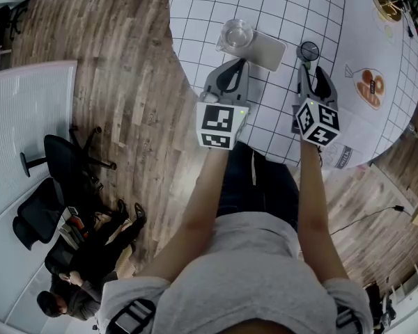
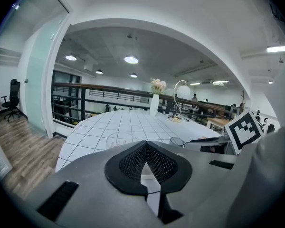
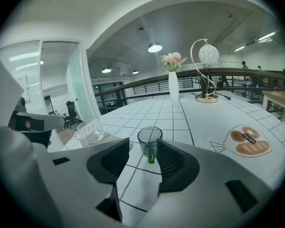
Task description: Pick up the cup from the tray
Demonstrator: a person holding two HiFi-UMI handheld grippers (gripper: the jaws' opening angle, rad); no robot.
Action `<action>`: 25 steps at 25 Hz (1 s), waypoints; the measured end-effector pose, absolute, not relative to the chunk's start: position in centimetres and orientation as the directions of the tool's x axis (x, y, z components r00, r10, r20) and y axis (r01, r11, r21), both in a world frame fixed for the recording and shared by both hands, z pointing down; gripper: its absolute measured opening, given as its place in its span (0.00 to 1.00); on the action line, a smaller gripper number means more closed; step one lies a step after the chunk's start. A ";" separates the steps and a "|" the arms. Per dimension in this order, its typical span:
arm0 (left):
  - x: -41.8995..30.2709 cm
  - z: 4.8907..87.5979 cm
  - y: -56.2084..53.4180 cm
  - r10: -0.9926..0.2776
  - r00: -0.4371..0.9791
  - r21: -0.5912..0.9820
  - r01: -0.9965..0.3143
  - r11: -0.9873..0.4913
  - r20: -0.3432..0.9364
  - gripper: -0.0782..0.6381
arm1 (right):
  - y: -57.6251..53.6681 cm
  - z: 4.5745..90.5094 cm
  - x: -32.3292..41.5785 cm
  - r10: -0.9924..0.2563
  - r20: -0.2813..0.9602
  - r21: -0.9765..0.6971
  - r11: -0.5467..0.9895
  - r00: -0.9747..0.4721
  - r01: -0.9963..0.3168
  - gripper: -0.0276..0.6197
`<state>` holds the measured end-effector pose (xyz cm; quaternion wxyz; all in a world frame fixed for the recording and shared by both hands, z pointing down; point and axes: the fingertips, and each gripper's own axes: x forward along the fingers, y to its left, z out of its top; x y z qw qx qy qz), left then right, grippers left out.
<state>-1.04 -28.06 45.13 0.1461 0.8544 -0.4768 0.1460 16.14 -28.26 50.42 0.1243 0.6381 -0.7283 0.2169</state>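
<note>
Cup [image 1: 237, 33], upright on tray [image 1: 270, 50], straight ahead of nearer left gripper [image 1: 233, 68], jaws together; right gripper [image 1: 315, 75], jaws apart and empty, faces small glass [image 1: 308, 50] beside tray.

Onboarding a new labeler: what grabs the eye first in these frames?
First the clear glass cup on its pale tray, near the edge of the round gridded table, just ahead of the shut left tool. Then the small smoky glass, standing on the table just beyond the open right tool, framed by its jaws and untouched.
</note>
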 end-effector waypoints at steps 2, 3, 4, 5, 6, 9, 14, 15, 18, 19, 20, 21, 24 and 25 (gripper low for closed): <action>-0.9 45.0 -28.1 -0.769 0.508 0.116 -0.855 -0.506 0.389 0.12 | -28.0 49.6 15.6 -0.882 0.442 -0.166 0.098 -0.163 -0.981 0.27; -0.8 45.0 -28.1 -0.767 0.511 0.121 -0.853 -0.508 0.388 0.12 | -27.9 49.2 15.3 -0.884 0.436 -0.169 0.103 -0.168 -0.980 0.27; -0.6 45.0 -28.1 -0.765 0.515 0.125 -0.851 -0.510 0.387 0.12 | -27.9 49.0 15.0 -0.885 0.431 -0.171 0.109 -0.174 -0.979 0.27; -0.5 44.9 -28.1 -0.763 0.519 0.127 -0.849 -0.513 0.386 0.12 | -27.8 48.7 14.8 -0.886 0.427 -0.174 0.115 -0.180 -0.978 0.27; -0.4 44.9 -28.1 -0.763 0.521 0.129 -0.848 -0.514 0.383 0.12 | -27.7 48.5 14.5 -0.886 0.425 -0.175 0.120 -0.185 -0.977 0.27; -0.2 44.7 -28.1 -0.766 0.523 0.126 -0.847 -0.516 0.374 0.12 | -27.6 48.0 14.0 -0.889 0.416 -0.174 0.130 -0.192 -0.976 0.27; -0.2 44.0 -28.3 -0.779 0.520 0.100 -0.848 -0.521 0.349 0.12 | -27.6 47.0 13.7 -0.897 0.394 -0.183 0.139 -0.202 -0.973 0.27; -0.3 44.0 -28.3 -0.782 0.516 0.099 -0.850 -0.517 0.351 0.12 | -27.7 46.8 13.6 -0.898 0.389 -0.185 0.142 -0.205 -0.973 0.27; -1.1 44.0 -28.4 -0.791 0.500 0.091 -0.860 -0.503 0.352 0.12 | -28.0 46.2 13.2 -0.900 0.377 -0.190 0.155 -0.218 -0.969 0.27; -1.5 44.0 -28.4 -0.794 0.493 0.087 -0.863 -0.497 0.354 0.12 | -28.1 46.1 12.9 -0.900 0.373 -0.193 0.162 -0.225 -0.968 0.27; -2.0 44.2 -28.4 -0.797 0.486 0.081 -0.867 -0.492 0.358 0.12 | -28.3 45.9 12.6 -0.899 0.370 -0.196 0.170 -0.233 -0.966 0.27; -2.5 44.3 -28.5 -0.799 0.479 0.075 -0.870 -0.487 0.363 0.12 | -28.4 45.8 12.3 -0.898 0.367 -0.199 0.180 -0.244 -0.963 0.27; -4.5 45.3 -28.6 -0.799 0.461 0.056 -0.876 -0.479 0.385 0.12 | -28.7 45.4 11.0 -0.891 0.356 -0.200 0.223 -0.283 -0.954 0.27; -5.2 45.7 -28.8 -0.798 0.456 0.053 -0.878 -0.476 0.395 0.13 | -28.8 45.3 10.5 -0.887 0.353 -0.200 0.239 -0.298 -0.950 0.27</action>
